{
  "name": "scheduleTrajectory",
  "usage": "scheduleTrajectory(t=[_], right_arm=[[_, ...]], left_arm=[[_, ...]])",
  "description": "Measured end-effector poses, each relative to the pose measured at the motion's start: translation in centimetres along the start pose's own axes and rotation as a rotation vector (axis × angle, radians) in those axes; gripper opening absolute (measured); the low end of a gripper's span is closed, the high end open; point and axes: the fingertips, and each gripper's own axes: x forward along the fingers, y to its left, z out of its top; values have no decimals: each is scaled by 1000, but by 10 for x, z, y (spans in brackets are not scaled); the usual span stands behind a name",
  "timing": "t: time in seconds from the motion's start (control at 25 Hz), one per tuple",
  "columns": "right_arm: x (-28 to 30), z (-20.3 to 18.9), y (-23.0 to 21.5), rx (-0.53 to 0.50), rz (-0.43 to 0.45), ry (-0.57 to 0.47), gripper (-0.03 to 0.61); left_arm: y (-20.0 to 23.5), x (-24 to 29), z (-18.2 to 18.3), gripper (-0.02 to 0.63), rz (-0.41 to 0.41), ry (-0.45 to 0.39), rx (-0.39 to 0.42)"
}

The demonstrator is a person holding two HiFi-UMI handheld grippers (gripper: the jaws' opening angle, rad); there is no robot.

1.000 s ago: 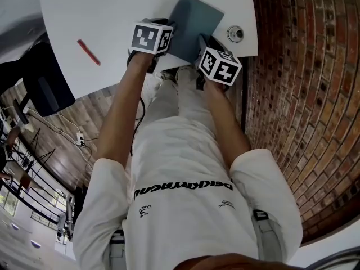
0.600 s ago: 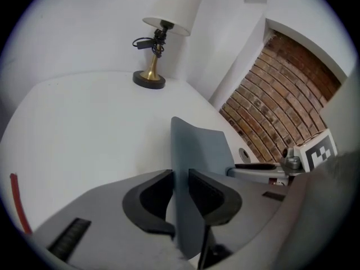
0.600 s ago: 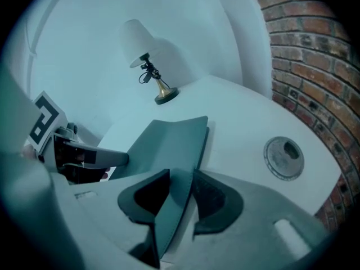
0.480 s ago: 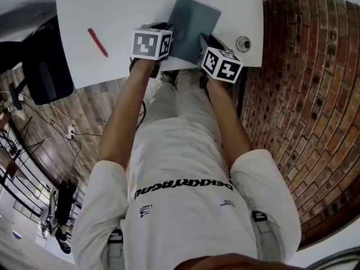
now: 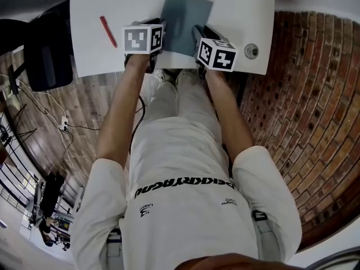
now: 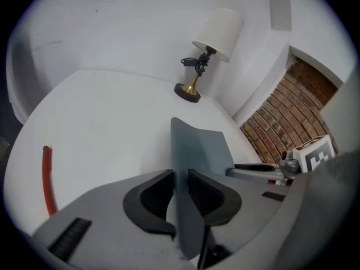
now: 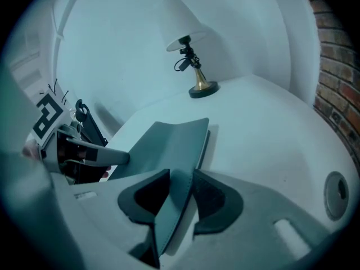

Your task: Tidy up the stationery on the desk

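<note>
A thin grey-blue notebook point(image 5: 185, 18) lies on the white desk point(image 5: 236, 4), its near edge over the desk's front. My left gripper point(image 6: 181, 191) is shut on the notebook's point(image 6: 199, 148) near left edge, which stands upright between the jaws. My right gripper point(image 7: 179, 198) is shut on the near right edge of the notebook point(image 7: 169, 142), which curls up there. In the head view, both marker cubes, left point(image 5: 143, 38) and right point(image 5: 216, 54), flank the notebook. A red pen point(image 5: 108, 31) lies to the left, apart from both grippers; the red pen point(image 6: 48, 179) also shows in the left gripper view.
A brass lamp with a white shade point(image 6: 208, 49) stands at the desk's far side. A round cable grommet point(image 5: 251, 51) sits near the front right corner. A black chair point(image 5: 48, 46) stands left of the desk. Brick paving point(image 5: 304, 122) lies to the right.
Both grippers have carried the notebook leftward along the desk, away from the grommet and closer to the red pen. It now sits squarer to the front edge.
</note>
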Motion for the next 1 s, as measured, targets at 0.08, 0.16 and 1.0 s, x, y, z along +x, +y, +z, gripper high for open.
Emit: scheduleTrajectory(t=[0.08,0.16,1.0], right_arm=[[6,3,9,-27,9,6,121],[12,6,16,-54,15,13,121],[51,18,70,-196,72,59,121]], left_arm=[[9,-4,1,81,15,-8,-16],[18,-8,1,81,26,-16,-33],[79,-32,-7,81,102,-112,-185]])
